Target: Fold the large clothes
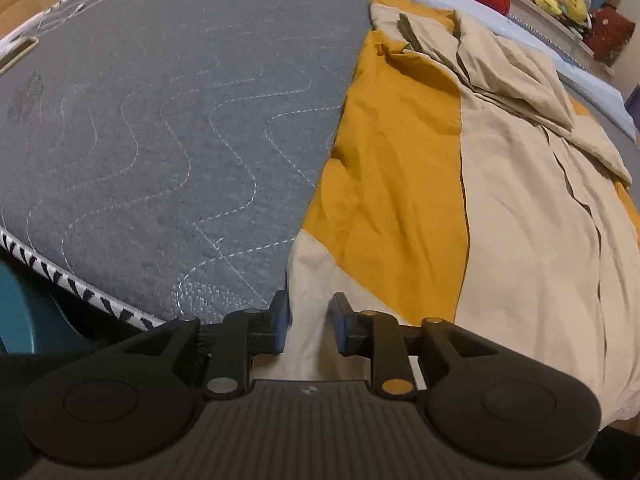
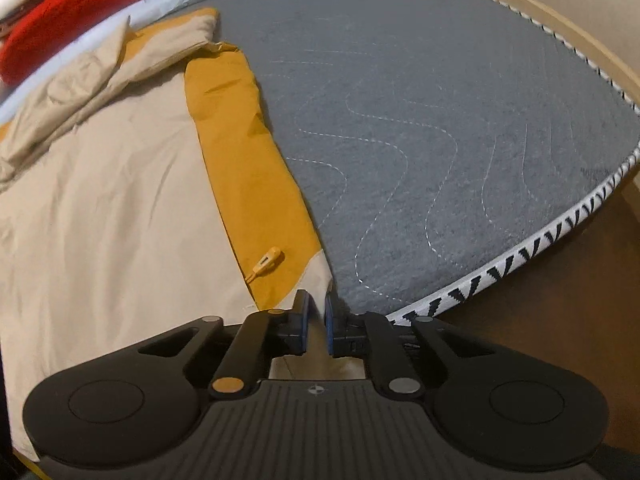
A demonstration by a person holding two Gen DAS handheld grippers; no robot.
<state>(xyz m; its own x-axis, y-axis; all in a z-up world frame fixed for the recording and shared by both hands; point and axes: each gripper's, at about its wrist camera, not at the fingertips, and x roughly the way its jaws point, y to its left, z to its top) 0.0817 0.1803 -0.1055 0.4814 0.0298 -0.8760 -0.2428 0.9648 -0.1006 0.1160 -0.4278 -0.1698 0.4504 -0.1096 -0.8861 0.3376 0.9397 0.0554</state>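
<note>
On the grey mattress (image 1: 160, 140), spread long and mostly flat: the beige-and-mustard garment (image 1: 500, 200). Sleeves already turned in, no crosswise fold yet. Near hem corners pinched, one in left gripper (image 1: 309, 320), other in right gripper (image 2: 316, 322).

Both cams sit behind their own jaws, pitched steeply down, close over the near edge of the grey mattress (image 1: 160, 120). Left wrist view faces the beige-and-mustard garment (image 1: 500, 200) from its left corner; right wrist view from its right corner. Shared: garment, mattress, red cushion (image 2: 68, 12) at far edge.
</note>
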